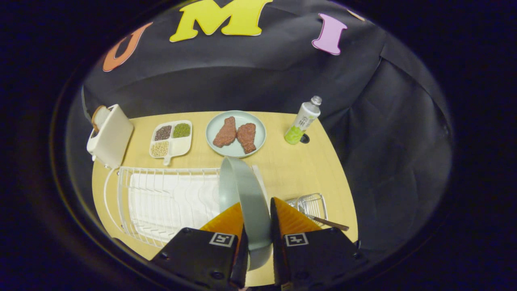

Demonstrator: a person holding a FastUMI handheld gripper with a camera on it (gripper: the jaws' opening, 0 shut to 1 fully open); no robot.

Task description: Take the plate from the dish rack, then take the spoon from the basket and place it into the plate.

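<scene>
The gripper (256,218) has its two orange fingers (226,222) closed on the pale green plate (246,194), which stands on edge between them at the right end of the white dish rack (161,202). Just right of the fingers sits the wire basket (313,204) — the spoon (329,223) pokes out of it, handle toward the right

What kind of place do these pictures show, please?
Probably a staged kitchen table inside a booth: a white wire dish rack, a round plate of fried meat pieces and a white toaster stand on it. The gripper is shut on a pale green plate.
</scene>
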